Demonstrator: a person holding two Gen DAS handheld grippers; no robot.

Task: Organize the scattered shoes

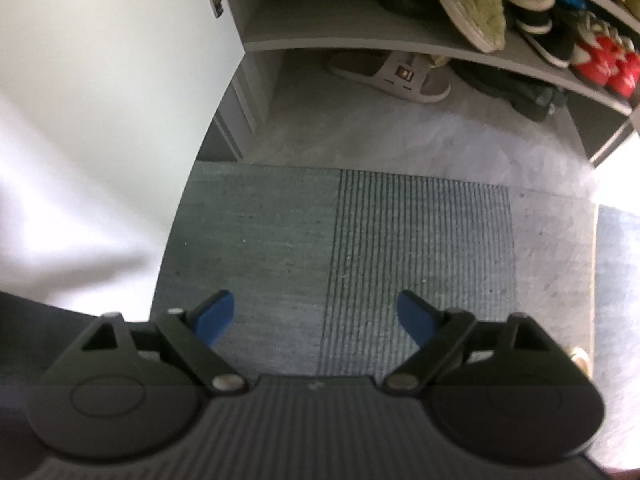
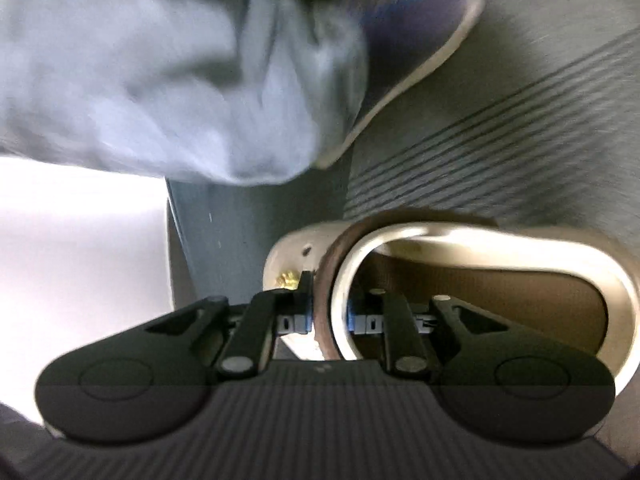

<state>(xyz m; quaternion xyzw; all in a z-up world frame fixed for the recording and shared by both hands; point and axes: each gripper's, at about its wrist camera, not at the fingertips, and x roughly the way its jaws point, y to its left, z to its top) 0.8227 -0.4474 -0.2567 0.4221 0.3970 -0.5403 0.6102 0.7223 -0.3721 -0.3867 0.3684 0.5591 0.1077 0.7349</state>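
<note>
A: Logging item one: cream clog (image 2: 500,248), lying on its side over the ribbed floor mat (image 2: 520,120), opening facing the camera. What is threatening the hold?

B: The right gripper (image 2: 330,322) is pinching only the thin rim of the opening. The grip is sitting off to one end, so the clog's far bulk is likely pulling it round and peeling it out if the lift is quick. The picture is smearing, so a swing may be adding to that.

A: Position against the jaws?

B: Rim wall running between the two blue pads (image 2: 307,322), one inside the opening, one outside; jaws clenched on it.

A: Next entries?

B: A blue-and-cream slipper (image 2: 420,60) with a pale-trousered leg (image 2: 160,80) is crowding close above. Left gripper (image 1: 314,316) is hanging released, holding nothing, over the mat. The shoe rack (image 1: 360,45) beyond is holding green slippers (image 1: 476,4), red sneakers (image 1: 600,64) and a grey slide (image 1: 396,76) beneath.
</note>
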